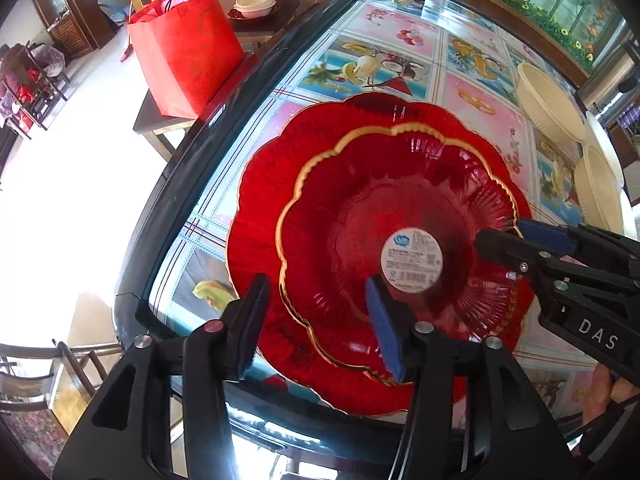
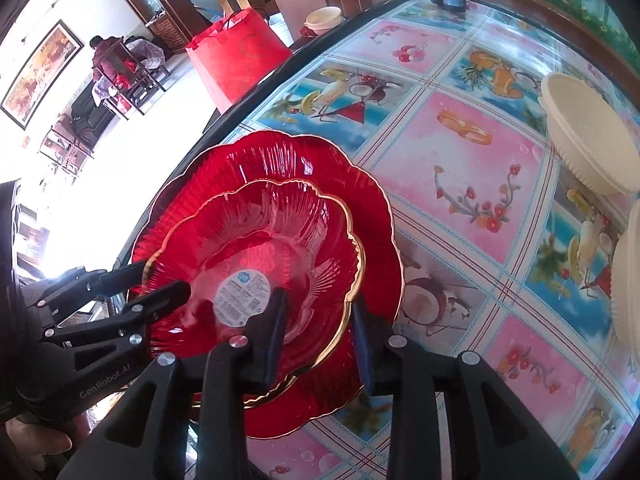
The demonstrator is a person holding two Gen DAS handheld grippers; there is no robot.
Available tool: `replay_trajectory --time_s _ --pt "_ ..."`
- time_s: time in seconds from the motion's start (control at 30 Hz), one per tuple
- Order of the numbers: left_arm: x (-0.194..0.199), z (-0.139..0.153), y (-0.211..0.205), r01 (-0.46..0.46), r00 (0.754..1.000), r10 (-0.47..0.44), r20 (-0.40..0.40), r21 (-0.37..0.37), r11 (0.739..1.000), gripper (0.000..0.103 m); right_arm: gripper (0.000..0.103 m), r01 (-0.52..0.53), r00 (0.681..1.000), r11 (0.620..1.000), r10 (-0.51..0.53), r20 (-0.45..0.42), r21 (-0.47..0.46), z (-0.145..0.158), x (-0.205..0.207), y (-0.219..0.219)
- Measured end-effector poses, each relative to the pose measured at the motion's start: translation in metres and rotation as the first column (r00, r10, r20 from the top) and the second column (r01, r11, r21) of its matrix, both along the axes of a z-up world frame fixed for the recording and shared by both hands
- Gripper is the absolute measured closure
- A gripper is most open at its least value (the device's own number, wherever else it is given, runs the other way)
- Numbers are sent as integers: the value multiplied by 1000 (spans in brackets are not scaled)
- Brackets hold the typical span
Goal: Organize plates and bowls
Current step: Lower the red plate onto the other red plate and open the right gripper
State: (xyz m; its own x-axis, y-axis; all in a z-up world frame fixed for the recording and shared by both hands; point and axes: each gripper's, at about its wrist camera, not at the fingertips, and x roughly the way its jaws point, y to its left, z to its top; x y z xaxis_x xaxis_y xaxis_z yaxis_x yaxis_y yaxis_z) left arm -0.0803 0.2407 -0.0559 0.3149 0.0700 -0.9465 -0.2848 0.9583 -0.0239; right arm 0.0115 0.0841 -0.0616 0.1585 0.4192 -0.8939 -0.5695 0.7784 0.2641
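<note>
Your left claw (image 1: 316,320) and right claw (image 2: 320,332) both stand apart, each straddling the bowl (image 1: 400,216) rim without pinching. The bowl sits nested on the plate (image 1: 260,208). Lift both claws straight up, clear of the rim.

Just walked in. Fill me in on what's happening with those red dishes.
A person is sorting dishes on a table with a hand-held gripper in each hand. A smaller red gold-rimmed plate now sits nested on a larger red plate near the table edge. The left gripper and right gripper straddle opposite rims of the smaller plate with jaws apart, not pinching. Cream bowls wait further along the table.
</note>
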Motion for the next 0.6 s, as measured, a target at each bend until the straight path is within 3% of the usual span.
replay_trajectory --time_s 0.07,0.4,0.6 --pt "-2 4 -3 7 1000 -7 10 8 1000 39 62 0 1000 1000 0 10 4 2 -1 0" --pt "-4 31 1 -45 995 44 93 10 999 39 51 46 998 997 -48 44 59 19 4 -15" --pt "14 47 -19 1 991 1 137 -13 1000 39 45 120 990 989 -126 64 83 30 13 -38"
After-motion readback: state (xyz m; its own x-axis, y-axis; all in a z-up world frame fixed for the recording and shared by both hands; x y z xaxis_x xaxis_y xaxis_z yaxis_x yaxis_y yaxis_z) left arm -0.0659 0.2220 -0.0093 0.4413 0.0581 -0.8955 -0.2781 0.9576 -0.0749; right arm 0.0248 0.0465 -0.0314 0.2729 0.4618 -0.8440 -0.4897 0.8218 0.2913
